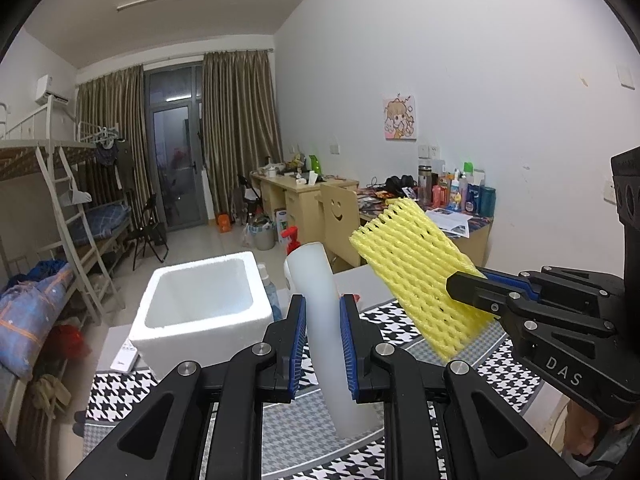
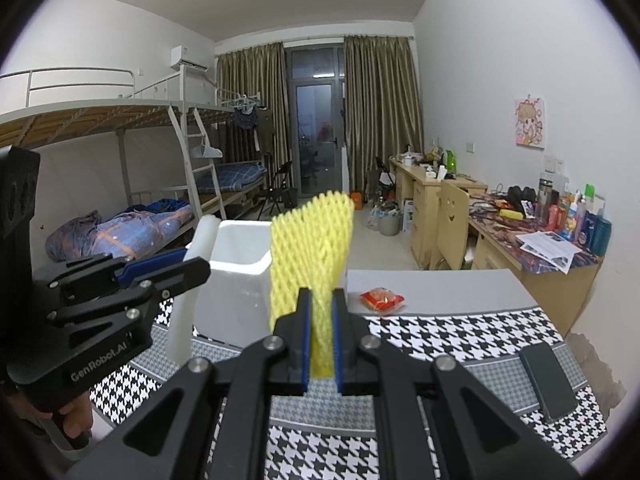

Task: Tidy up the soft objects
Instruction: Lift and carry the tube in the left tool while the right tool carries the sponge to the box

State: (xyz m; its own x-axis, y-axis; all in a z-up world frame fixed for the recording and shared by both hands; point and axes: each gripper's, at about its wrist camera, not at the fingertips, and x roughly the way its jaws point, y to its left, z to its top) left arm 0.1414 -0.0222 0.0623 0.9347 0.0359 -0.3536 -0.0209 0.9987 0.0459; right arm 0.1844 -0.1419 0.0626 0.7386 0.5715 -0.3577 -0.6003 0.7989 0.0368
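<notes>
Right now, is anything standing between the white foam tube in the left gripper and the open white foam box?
Nothing visible does. The left gripper holds the white foam tube just right of the white polystyrene box, whose open cavity shows nothing inside. The yellow foam net sleeve in the right gripper hangs farther right, away from that path.

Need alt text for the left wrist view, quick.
The left gripper is clamped on a white foam tube, with a white foam box ahead-left. At right, the right gripper holds a yellow foam net.

Both wrist cams face curtained window; share foam box [image 1: 200, 312] [image 2: 236, 280].
</notes>
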